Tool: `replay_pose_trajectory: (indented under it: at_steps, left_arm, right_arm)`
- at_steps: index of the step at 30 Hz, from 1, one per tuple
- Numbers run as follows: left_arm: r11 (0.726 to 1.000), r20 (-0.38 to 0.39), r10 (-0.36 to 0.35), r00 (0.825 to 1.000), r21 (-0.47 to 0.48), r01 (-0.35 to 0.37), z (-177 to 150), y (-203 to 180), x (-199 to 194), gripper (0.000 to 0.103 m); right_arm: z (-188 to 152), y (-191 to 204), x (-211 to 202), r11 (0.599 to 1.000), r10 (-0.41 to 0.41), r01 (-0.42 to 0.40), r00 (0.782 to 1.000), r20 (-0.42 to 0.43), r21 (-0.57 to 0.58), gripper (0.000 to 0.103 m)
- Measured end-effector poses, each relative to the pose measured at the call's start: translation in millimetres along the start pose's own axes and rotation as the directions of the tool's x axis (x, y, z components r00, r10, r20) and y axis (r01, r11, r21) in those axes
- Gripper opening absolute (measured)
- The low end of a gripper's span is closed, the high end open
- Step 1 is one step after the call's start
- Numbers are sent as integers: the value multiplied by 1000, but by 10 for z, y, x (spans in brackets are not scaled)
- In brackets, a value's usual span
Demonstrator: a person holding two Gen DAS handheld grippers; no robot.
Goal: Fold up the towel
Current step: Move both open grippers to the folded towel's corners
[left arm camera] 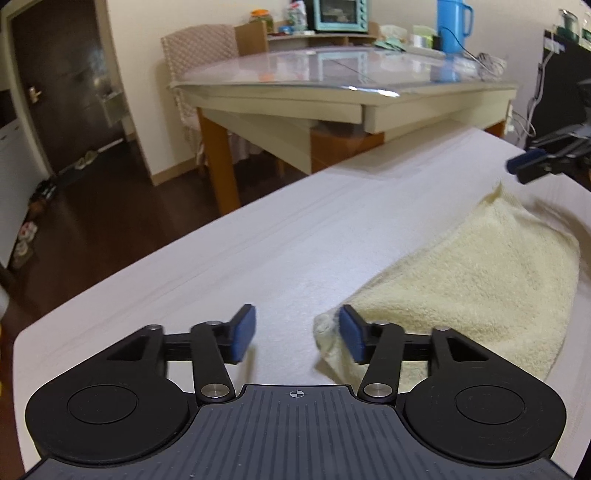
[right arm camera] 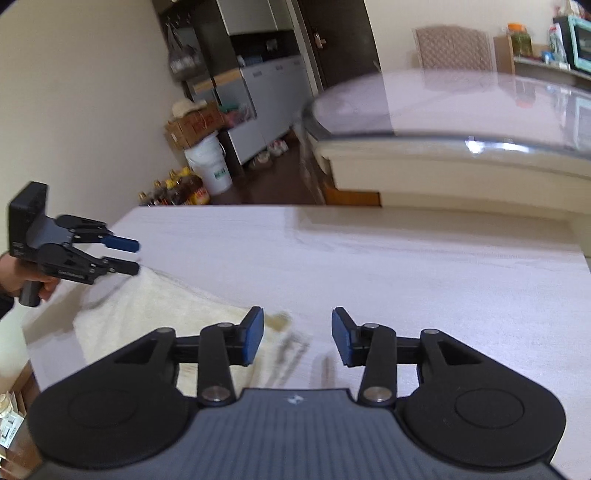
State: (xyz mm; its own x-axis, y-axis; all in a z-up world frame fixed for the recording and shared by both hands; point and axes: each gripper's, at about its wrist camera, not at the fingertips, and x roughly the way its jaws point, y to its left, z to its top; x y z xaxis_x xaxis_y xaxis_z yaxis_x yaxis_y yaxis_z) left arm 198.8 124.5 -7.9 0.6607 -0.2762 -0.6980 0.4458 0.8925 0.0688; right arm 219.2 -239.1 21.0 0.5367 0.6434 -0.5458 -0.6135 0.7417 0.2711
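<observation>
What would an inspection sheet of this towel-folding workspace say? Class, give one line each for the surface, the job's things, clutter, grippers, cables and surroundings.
Surface: white table, bare apart from the towel.
Job's things: pale yellow towel lying folded over on the table, one corner beside the left gripper's pad.
Clutter: nothing seen on the work table.
Grippers: left gripper open, nothing between its pads; right gripper open, nothing held, towel edge under its left finger.
Cables: loose white cord on the glass-topped table behind; wires hanging at right.
Surroundings: blue jug, teal toaster oven, chair, dark door.
</observation>
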Motion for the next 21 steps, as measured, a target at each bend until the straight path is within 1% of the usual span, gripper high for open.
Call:
replay_pose_trajectory:
  at_steps: [1,2,3,4,7,11,13,15,17,19,20,21]
  left_arm:
    - [1000,7,-6,1000,-16,6,-5,35,-27,67]
    - [999,7,-14,1000,-37,14,-5,76,-36,73]
    - [998,6,-22,1000,-59,22,-3,117,-40,74]
    - [996,4,-29,1000,-81,29,0,159,-43,75]
    - [993,13,-1,1000,-116,2,38,238,-54,74]
    - [993,18,46,999,-107,-44,60,263,-144,75]
    - [993,21,70,997,-94,-68,36,261,-227,77]
    - [992,27,87,996,-90,-85,-4,261,-308,84]
    - [990,41,106,993,-101,-102,-72,272,-415,88]
    - [986,47,121,991,-122,-115,-148,311,-512,92]
    - [984,51,129,990,-134,-121,-189,333,-563,93]
    - [981,54,137,989,-145,-128,-230,354,-614,93]
  right_arm:
    - [1,137,-39,1000,20,-20,1000,9,-21,45]
    - [0,212,-49,999,32,-32,999,13,-32,47]
    - [-15,385,-75,997,63,-62,998,18,-56,49]
    - [-30,510,-68,993,89,-88,996,13,-75,51]
    - [-101,962,-5,976,167,-168,986,-19,-137,52]
    - [-162,1319,90,960,212,-217,976,-46,-177,53]
    - [-198,1567,170,949,201,-211,977,-63,-236,53]
    - [-219,1738,246,938,193,-206,978,-74,-280,52]
    - [-255,1930,331,921,180,-200,980,-89,-335,52]
    - [-307,2232,468,879,129,-162,986,-103,-449,51]
    - [-321,2303,512,866,115,-154,987,-110,-475,47]
    - [-352,2433,595,837,85,-134,990,-116,-530,41]
